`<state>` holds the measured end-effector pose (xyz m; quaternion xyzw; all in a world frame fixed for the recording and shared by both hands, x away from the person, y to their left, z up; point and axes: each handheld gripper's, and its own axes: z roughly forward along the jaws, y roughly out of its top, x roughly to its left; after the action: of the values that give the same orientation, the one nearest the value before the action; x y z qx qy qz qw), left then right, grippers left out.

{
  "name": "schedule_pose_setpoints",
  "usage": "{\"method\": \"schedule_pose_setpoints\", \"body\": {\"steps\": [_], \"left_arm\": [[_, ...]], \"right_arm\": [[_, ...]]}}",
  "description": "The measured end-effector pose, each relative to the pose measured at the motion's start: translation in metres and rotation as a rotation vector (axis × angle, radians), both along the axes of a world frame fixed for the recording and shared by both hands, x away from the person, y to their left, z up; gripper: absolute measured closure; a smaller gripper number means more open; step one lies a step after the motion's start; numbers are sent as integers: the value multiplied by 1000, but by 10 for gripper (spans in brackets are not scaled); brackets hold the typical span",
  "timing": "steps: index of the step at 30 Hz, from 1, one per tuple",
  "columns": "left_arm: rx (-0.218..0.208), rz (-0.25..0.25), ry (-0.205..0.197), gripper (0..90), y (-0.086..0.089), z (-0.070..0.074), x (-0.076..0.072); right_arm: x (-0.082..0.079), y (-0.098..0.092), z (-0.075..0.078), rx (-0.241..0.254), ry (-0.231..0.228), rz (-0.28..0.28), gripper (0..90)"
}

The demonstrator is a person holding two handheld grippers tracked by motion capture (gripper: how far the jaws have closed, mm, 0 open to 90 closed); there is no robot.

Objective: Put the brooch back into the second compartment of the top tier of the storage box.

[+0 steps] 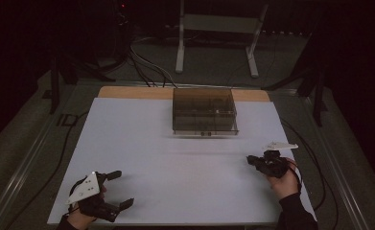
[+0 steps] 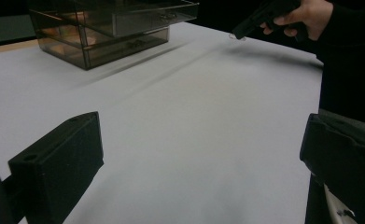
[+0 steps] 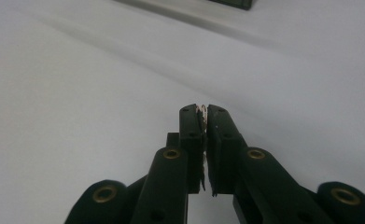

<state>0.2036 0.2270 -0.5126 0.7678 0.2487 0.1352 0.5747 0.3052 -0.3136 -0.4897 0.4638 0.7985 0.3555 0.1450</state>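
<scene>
Pinching a small shiny piece (image 3: 202,112), right hand-held gripper (image 3: 202,111); left hand-held gripper (image 1: 118,189) wide open, empty.

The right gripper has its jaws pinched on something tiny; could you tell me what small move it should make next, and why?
Probably carry it toward the smoky plastic drawer box. The right gripper is shut on a small shiny item, too small to identify, held over bare white table well short of the box. One drawer stands pulled out, a likely place for it. The left gripper rests open and apart.
</scene>
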Motion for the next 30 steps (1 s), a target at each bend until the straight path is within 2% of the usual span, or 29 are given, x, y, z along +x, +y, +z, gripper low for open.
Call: {"method": "schedule_pose_setpoints", "body": {"steps": [5,18,30], "left_arm": [[4,-4,1,5,-1,0,0],[-1,-1,-3,5,-1,1,-1],[-4,1,-7,5,0,2,-1]], "right_arm": [[-3,9,6,-5,-8,33,857],[-4,19,18,-9,-25,65,856],[1,30,36,-10,-56,97,856]]}}
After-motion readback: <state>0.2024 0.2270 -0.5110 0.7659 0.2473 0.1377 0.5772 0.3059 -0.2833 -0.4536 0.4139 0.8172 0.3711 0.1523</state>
